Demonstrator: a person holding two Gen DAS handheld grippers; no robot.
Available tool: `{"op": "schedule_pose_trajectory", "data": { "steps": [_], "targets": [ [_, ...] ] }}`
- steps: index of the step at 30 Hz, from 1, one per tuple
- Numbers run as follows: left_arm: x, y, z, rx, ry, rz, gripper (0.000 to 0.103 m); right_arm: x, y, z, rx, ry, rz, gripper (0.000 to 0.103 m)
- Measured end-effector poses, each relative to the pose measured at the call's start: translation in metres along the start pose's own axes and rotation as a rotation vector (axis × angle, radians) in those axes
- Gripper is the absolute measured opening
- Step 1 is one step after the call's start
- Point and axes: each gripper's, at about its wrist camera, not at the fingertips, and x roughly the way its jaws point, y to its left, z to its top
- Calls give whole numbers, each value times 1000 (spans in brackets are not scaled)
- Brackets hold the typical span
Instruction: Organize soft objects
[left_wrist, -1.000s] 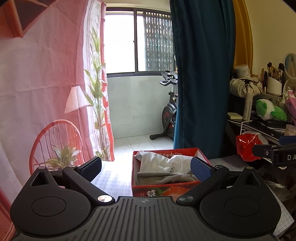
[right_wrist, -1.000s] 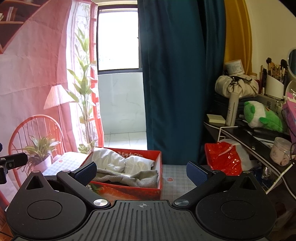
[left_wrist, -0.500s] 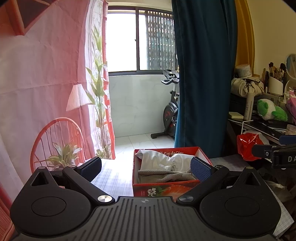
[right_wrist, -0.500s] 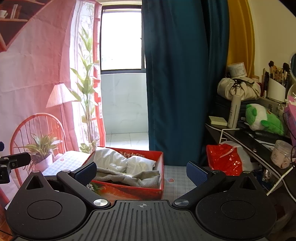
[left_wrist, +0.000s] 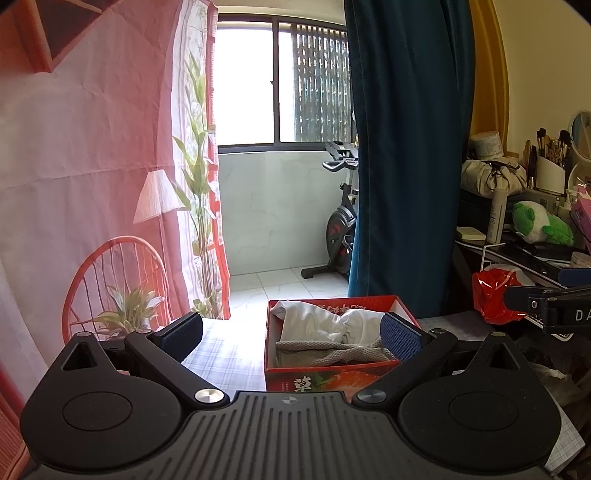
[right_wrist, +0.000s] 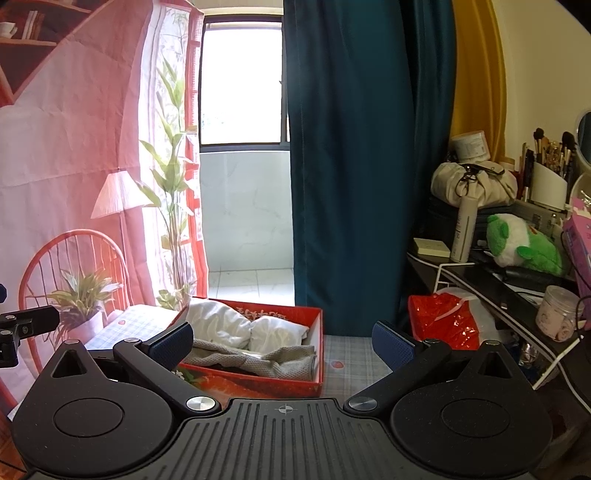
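The red box (left_wrist: 328, 380) bears "草"; the right tool (left_wrist: 576, 314) reads "DA".

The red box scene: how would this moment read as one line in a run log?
left gripper: open, empty | right gripper: open, empty | red box: on checked table, holds white cloths and grey towel | nothing grasped

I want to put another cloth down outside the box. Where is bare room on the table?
Bare checked tablecloth lies left of the red box, and a strip lies between the box and the red bag. The box holds white and grey cloths; the right shelf is crowded.
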Motion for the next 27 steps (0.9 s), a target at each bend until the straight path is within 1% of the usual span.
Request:
{"op": "schedule_pose_trajectory", "data": {
  "steps": [21,27],
  "targets": [
    [-2,2,1,-4,1,-5,103,-2,0,1,-3,-4,1,103],
    [-4,2,1,-7,-10,-2,103,-2,0,1,-2,-4,3,103]
  ]
}}
